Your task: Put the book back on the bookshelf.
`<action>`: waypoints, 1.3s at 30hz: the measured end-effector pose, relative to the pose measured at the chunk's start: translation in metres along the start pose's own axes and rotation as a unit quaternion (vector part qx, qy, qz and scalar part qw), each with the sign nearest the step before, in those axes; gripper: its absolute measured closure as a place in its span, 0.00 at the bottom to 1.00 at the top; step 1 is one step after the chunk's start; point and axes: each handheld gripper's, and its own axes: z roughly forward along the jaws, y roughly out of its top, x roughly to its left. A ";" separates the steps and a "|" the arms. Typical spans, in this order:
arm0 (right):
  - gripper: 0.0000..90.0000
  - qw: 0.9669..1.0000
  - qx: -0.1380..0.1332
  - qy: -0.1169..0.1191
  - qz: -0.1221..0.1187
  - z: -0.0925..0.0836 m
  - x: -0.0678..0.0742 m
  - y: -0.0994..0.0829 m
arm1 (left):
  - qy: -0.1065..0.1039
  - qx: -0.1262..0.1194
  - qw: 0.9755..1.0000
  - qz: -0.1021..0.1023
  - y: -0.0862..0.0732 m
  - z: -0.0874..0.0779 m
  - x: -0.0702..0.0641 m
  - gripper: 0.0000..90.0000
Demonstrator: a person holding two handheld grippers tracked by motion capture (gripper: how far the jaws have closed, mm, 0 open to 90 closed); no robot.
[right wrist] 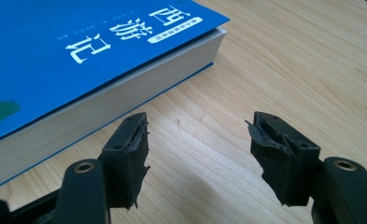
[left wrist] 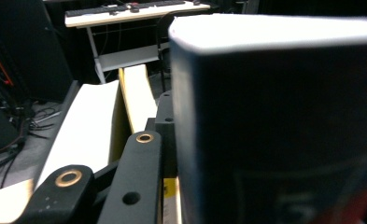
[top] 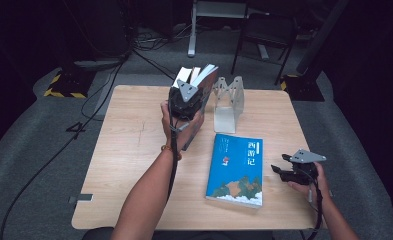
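clearly the dark book is up off the table, held upright in the left gripper near the far edge, just left of the clear bookend. its long axis runs up and down, page block showing white at the top, and the bookend lies to its right as the high view shows it, so my guess is the coming move slides it that way to stand against the plate. in the left gripper view the dark cover sits hard against the black jaw, so the jaws are clamped on the book; a second volume with pale pages stands beside it, and whether the two touch i cannot tell. the blue book lies flat on the wooden table, well apart from the bookend, long axis pointing away from the person, white characters on its cover. the right gripper rests low by that book's right edge, jaws apart with bare table between them, far nearer to it than the left.
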 end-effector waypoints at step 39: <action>0.42 1.000 -0.001 0.006 -0.019 -0.002 0.002 0.000 | 0.026 0.014 1.000 0.002 0.001 0.076 -0.023 0.79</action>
